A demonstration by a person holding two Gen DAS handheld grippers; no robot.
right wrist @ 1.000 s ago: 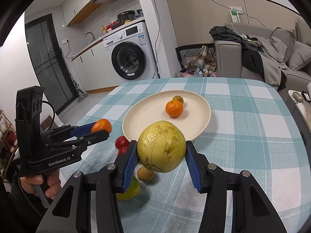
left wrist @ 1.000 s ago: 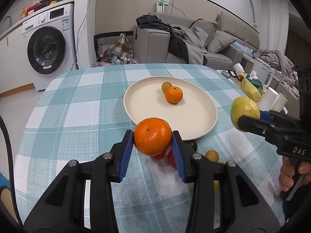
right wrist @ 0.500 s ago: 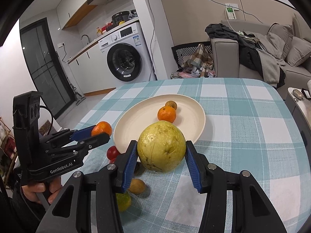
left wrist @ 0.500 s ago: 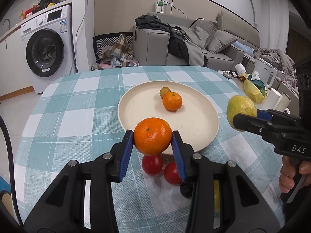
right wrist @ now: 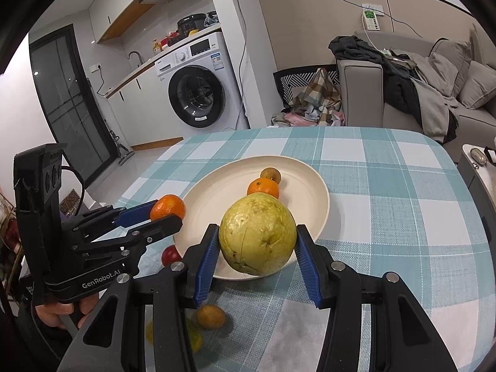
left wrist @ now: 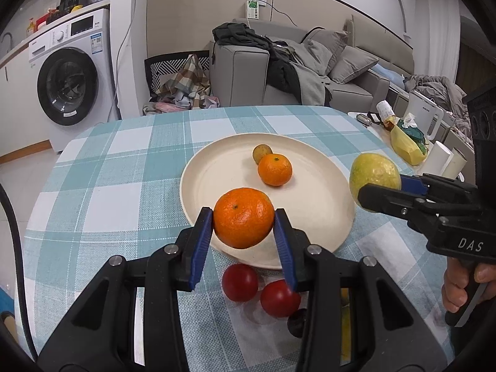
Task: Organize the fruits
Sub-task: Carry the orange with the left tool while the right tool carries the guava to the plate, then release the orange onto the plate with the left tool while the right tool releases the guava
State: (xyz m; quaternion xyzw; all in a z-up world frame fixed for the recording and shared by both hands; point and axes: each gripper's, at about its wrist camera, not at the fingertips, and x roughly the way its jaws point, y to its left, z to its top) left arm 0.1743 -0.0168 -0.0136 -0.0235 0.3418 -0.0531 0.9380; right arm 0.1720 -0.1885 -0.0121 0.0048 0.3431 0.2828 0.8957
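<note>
While clamped, glossy dimpled mandarin [left wrist: 243,217].

Your left wrist camera looks along its fingers from the table's near-left side, close above the plate [left wrist: 310,241]. Your right wrist camera faces likewise from the right. Both share the plate, washing machine [right wrist: 198,93] and sofa [left wrist: 356,71].

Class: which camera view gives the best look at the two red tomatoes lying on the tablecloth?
The left wrist view. Both tomatoes show there almost whole, side by side just short of the plate. In the right wrist view only part of one tomato peeps out behind the left gripper; the other is hidden.
</note>
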